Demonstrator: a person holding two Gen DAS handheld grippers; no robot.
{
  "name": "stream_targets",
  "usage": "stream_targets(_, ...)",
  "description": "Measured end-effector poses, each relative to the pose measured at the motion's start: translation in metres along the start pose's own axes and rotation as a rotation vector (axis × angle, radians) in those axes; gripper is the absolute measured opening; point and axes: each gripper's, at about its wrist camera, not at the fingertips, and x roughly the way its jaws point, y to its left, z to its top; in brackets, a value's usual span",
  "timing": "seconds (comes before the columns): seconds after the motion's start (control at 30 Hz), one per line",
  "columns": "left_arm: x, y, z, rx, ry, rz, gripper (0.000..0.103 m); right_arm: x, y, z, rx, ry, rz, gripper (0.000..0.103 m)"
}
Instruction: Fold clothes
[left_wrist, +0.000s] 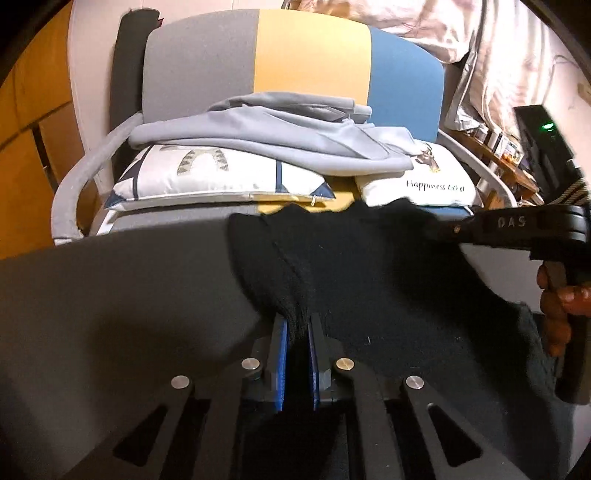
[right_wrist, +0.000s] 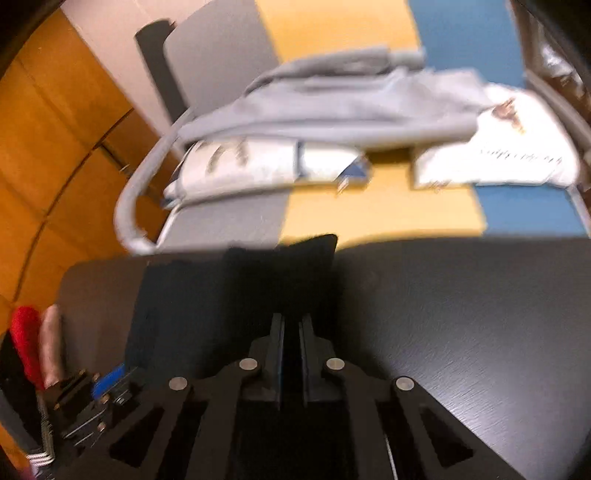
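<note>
While both grippers bear down on a dark tabletop (left_wrist: 110, 295), the left gripper (left_wrist: 297, 332) has its blue-padded jaws pinched on a bunched ridge of a black knitted garment (left_wrist: 351, 266), which lies spread across the table from the jaws toward the far edge; in the left wrist view the right gripper (left_wrist: 458, 229) reaches in from the right, its black body marked "DAS", its tip at the garment's far right edge, and a hand (left_wrist: 557, 314) wraps its handle; in the blurred right wrist view that gripper's jaws stand pressed nearly together with dark cloth between them, a black fold of the garment rising just ahead of the tips; beyond the table stands a bench seat (left_wrist: 314, 55) upholstered in grey, yellow and blue panels; two white printed cushions (left_wrist: 221, 173) lie on it side by side, one lettered "Happiness"; a folded grey garment (left_wrist: 277, 136) rests across the tops of both cushions; wooden cabinet panels (right_wrist: 55, 129) fill the left of the right wrist view.
</note>
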Motion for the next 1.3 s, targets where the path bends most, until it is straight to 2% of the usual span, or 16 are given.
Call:
stream_targets(0.1, 0.007, -0.005, 0.022, 0.014, -0.033, 0.017, 0.010, -0.014, 0.003, 0.018, -0.026, -0.109, -0.045, 0.006)
stream_targets(0.2, 0.019, -0.010, 0.039, 0.016, -0.043, 0.046, 0.010, -0.015, 0.005, 0.030, -0.050, -0.157, -0.095, 0.006)
stream_targets(0.27, 0.035, -0.014, 0.045, 0.033, -0.010, 0.077, 0.011, -0.002, 0.001, 0.036, -0.062, -0.141, -0.149, 0.007)
stream_targets(0.33, 0.048, -0.016, 0.043, 0.054, 0.033, 0.108, 0.015, 0.019, -0.004, 0.037, -0.081, -0.067, -0.170, 0.011)
stream_targets(0.4, 0.038, -0.012, 0.042, 0.027, 0.038, 0.081, 0.022, 0.026, -0.007, 0.032, -0.108, 0.001, -0.186, 0.020)
stream_targets(0.47, 0.023, -0.003, 0.039, -0.022, 0.066, 0.059, 0.024, 0.005, -0.010, 0.026, -0.127, -0.032, -0.182, 0.022)
stream_targets(0.5, 0.009, 0.003, 0.035, -0.055, 0.058, 0.047, 0.024, -0.008, -0.013, 0.022, -0.127, -0.056, -0.168, 0.026)
stream_targets(0.57, -0.029, 0.014, 0.011, -0.098, 0.013, 0.009, 0.036, -0.046, -0.029, 0.004, -0.085, -0.115, -0.103, 0.026)
stream_targets(0.63, -0.061, 0.021, -0.019, -0.097, -0.023, 0.005, 0.064, -0.080, -0.052, -0.021, -0.028, -0.124, -0.079, 0.027)
stream_targets(0.77, -0.095, 0.025, -0.082, -0.062, -0.055, 0.061, 0.064, -0.119, -0.097, -0.079, 0.052, -0.079, -0.127, 0.027)
stream_targets(0.9, -0.085, 0.018, -0.124, -0.049, -0.012, 0.119, 0.065, -0.119, -0.118, -0.123, 0.081, -0.023, -0.110, 0.027)
stream_targets(0.97, -0.083, 0.012, -0.127, -0.023, -0.011, 0.158, 0.070, -0.104, -0.118, -0.134, 0.058, 0.014, -0.156, 0.023)
stream_targets(1.0, -0.083, 0.008, -0.127, -0.020, -0.009, 0.171, 0.070, -0.103, -0.118, -0.136, 0.033, -0.002, -0.198, 0.023)
stream_targets(1.13, -0.083, -0.009, -0.130, -0.046, -0.005, 0.187, 0.077, -0.106, -0.134, -0.135, 0.014, -0.039, -0.438, 0.023)
stream_targets(1.17, -0.082, -0.013, -0.130, -0.050, -0.004, 0.190, 0.077, -0.110, -0.146, -0.136, 0.041, -0.054, -0.463, 0.030)
stream_targets(1.3, -0.089, -0.015, -0.126, -0.071, 0.003, 0.133, 0.077, -0.121, -0.170, -0.131, 0.146, -0.074, -0.397, 0.032)
